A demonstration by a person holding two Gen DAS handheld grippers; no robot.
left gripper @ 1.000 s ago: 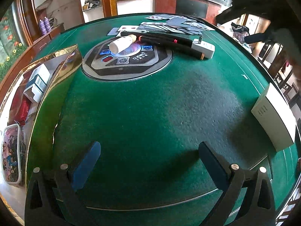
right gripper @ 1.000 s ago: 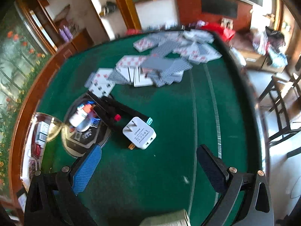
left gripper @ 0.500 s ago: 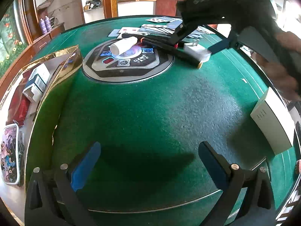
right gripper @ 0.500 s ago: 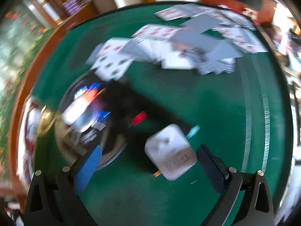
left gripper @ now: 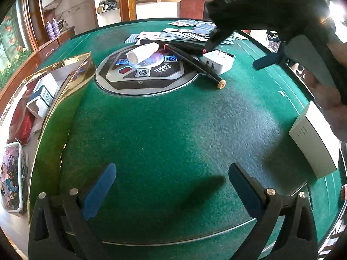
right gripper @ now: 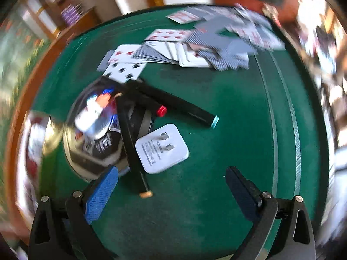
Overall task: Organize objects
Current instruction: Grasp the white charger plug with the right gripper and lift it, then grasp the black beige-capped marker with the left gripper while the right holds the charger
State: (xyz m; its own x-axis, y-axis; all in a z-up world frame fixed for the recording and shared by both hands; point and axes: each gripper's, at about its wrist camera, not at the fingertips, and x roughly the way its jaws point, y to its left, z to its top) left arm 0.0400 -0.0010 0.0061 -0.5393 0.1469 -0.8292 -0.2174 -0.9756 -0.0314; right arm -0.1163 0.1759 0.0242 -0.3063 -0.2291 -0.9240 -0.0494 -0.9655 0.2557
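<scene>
Right now the right tongs (right gripper: 171,191) hang spread wide and empty over the green tabletop (right gripper: 234,112), just near of a white charger (right gripper: 162,148) that lies prongs-up on the felt. The charger is touching, or nearly touching, a black marker (right gripper: 130,138) that runs along its left side from the round console (right gripper: 95,151) toward the tongs, ending in a tan cap. Two more markers (right gripper: 180,106) lie just beyond the charger, one red-tipped and one teal-tipped, and a loose spread of cards (right gripper: 184,49) covers the far part of the tabletop. A small white bottle (left gripper: 143,52) rests on its side on the console's dome. The left tongs (left gripper: 171,186) are also apart and empty, hovering over bare felt at the near edge, well away from the clutter; a gold box (left gripper: 58,80) holding packets sits at the left, and a white box (left gripper: 312,138) stands at the right edge. The charger looks like the likely pick, though that is a guess. The right view is smeared by motion, so a fast descent could land off-centre. With the marker so close, the left finger may come down on it instead of beside the charger, rolling it away or pinching both together. The charger's smooth, rounded shell could also squirt out of a shallow grip, and its prongs could catch a pad.
</scene>
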